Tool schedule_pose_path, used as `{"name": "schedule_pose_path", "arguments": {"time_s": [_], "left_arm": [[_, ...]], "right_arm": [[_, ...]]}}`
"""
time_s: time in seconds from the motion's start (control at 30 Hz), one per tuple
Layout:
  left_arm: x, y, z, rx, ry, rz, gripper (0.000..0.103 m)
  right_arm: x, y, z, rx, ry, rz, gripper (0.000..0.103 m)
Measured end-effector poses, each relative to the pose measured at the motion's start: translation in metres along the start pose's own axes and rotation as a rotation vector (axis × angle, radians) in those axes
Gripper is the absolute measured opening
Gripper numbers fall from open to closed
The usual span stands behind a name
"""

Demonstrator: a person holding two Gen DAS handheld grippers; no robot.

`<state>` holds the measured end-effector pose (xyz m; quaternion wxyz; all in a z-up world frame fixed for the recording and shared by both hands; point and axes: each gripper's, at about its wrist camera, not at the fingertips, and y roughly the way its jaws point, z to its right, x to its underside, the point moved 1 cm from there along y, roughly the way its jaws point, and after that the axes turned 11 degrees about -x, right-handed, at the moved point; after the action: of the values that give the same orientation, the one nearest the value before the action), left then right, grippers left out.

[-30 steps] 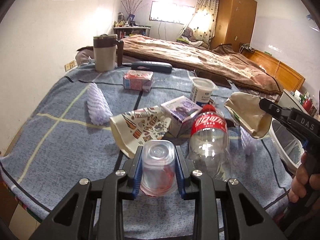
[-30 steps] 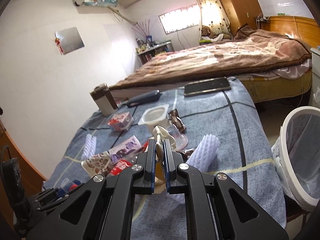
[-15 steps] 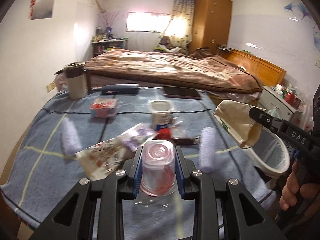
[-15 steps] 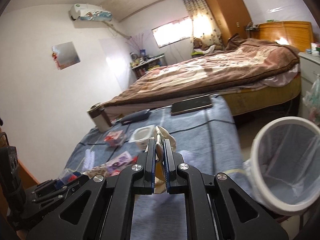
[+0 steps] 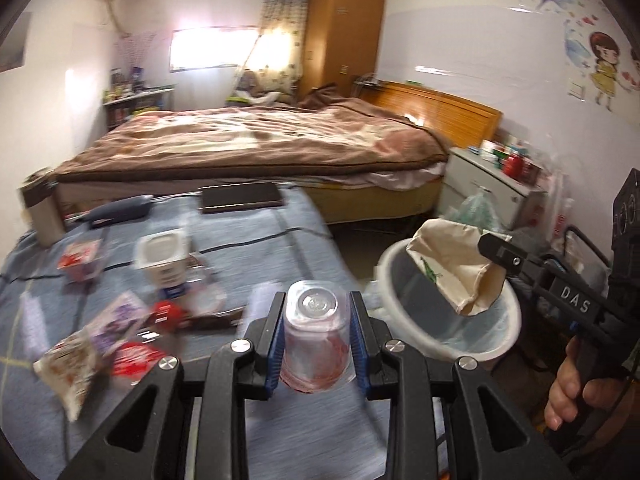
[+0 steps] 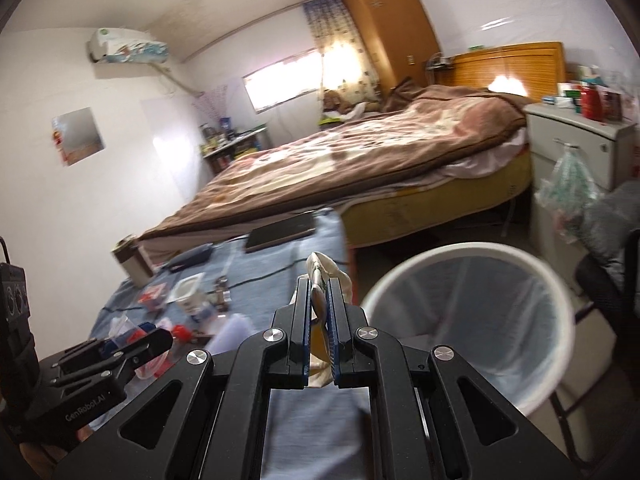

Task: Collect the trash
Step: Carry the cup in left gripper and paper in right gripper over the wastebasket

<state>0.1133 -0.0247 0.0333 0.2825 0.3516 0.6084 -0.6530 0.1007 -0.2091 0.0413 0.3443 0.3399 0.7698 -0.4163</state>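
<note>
My left gripper (image 5: 316,312) is shut on a clear plastic cup (image 5: 314,344) with red residue, held upside down above the blue tablecloth (image 5: 248,248). My right gripper (image 6: 319,292) is shut on a cream paper bag (image 6: 326,270); in the left wrist view the bag (image 5: 452,264) hangs over the rim of the white trash bin (image 5: 492,344). The bin (image 6: 472,320) stands beside the table's right edge, lined with a clear bag. More trash lies on the cloth: a yogurt tub (image 5: 162,256), a red-labelled bottle (image 5: 136,360), a patterned wrapper (image 5: 68,364) and a small carton (image 5: 80,254).
A dark tablet (image 5: 240,198), a grey case (image 5: 116,210) and a mug (image 5: 38,210) sit at the table's far side. A bed (image 5: 248,140) lies beyond. A white nightstand (image 5: 492,188) and a chair (image 6: 608,280) stand near the bin.
Both grippers have swung right toward the bin, each still holding its item. The paper bag now hangs over the bin's rim; the table's trash has slid to the left of view.
</note>
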Motion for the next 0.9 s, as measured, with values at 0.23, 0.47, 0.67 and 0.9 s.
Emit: {"name": "schedule_pose_path", "arguments": {"time_s": [0.23, 0.47, 0.67, 0.9], "left_arm": [[-0.012, 0.018, 0.062, 0.099, 0.067, -0.002, 0.031], [-0.016, 0.033, 0.096, 0.138, 0.108, -0.024, 0.031], [-0.014, 0.049, 0.12, 0.153, 0.137, -0.06, 0.031], [-0.007, 0.066, 0.137, 0.167, 0.138, -0.118, 0.045]], "right_arm": [[-0.003, -0.013, 0.032, 0.102, 0.025, 0.008, 0.009], [-0.002, -0.017, 0.061, 0.167, 0.04, -0.007, 0.01], [0.001, -0.013, 0.084, 0.205, 0.063, -0.033, 0.01], [0.006, -0.008, 0.108, 0.245, 0.086, -0.086, 0.012]]}}
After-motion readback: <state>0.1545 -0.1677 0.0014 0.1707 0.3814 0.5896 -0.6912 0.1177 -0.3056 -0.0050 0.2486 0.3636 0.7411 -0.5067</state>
